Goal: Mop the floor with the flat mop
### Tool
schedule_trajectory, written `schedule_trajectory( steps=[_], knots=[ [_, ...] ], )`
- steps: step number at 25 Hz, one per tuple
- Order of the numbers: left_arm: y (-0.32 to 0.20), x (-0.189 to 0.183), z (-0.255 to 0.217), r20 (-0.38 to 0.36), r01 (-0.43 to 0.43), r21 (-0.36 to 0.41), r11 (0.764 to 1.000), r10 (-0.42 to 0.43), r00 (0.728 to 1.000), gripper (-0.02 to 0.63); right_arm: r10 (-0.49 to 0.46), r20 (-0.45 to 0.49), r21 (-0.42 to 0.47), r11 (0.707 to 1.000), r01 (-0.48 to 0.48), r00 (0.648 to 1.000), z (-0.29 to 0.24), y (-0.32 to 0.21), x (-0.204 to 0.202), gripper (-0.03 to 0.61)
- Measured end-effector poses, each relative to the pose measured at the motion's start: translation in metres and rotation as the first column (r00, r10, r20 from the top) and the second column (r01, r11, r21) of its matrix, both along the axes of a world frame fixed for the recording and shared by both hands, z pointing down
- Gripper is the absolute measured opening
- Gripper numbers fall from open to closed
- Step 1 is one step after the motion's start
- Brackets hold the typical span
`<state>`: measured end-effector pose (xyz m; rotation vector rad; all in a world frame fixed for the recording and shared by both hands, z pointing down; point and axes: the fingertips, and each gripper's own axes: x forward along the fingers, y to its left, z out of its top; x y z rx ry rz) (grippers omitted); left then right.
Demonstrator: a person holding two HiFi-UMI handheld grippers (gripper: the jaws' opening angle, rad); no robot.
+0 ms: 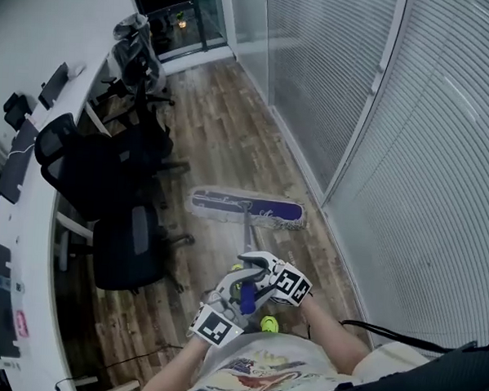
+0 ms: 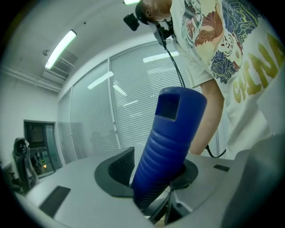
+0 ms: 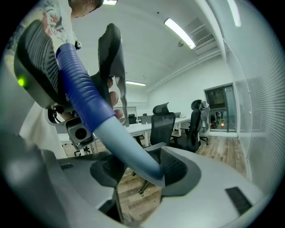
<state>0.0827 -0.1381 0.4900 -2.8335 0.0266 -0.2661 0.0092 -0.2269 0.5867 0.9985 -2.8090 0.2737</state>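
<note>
Left claw [image 2: 153, 173] clamps the mop's ribbed blue grip [image 2: 167, 147]; right claw [image 3: 138, 171] holds the shaft [image 3: 120, 138] just below; the mop head [image 1: 245, 208] lies on the floor [image 1: 231, 141] ahead.

The wood-plank floor [image 1: 232, 116] was seen running from near to far. The head of the flat mop [image 1: 245, 208] was laid flat on it at the middle. Black office chairs [image 1: 127, 250] were stood along its left side, and a dark cable [image 1: 142, 355] was trailed at the near left.
</note>
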Motion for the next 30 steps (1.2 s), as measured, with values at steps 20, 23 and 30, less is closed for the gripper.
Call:
schedule_trajectory(
  steps=[20, 23, 30],
  knots=[
    [0.095, 0.034, 0.005, 0.012, -0.065, -0.01, 0.998, 0.065, 0.998, 0.156, -0.011, 0.068, 0.004, 1.0, 0.011, 0.998, 0.001, 0.088, 0.027, 0.225],
    [0.078, 0.032, 0.011, 0.0, -0.07, -0.021, 0.997, 0.07, 0.998, 0.156, -0.049, 0.05, 0.004, 0.999, 0.049, 0.998, 0.01, 0.072, 0.025, 0.225],
    [-0.018, 0.037, 0.011, -0.045, -0.006, -0.039, 0.999, 0.004, 0.999, 0.163, -0.04, 0.054, 0.011, 0.999, 0.04, 0.998, 0.011, -0.02, 0.032, 0.225]
  ],
)
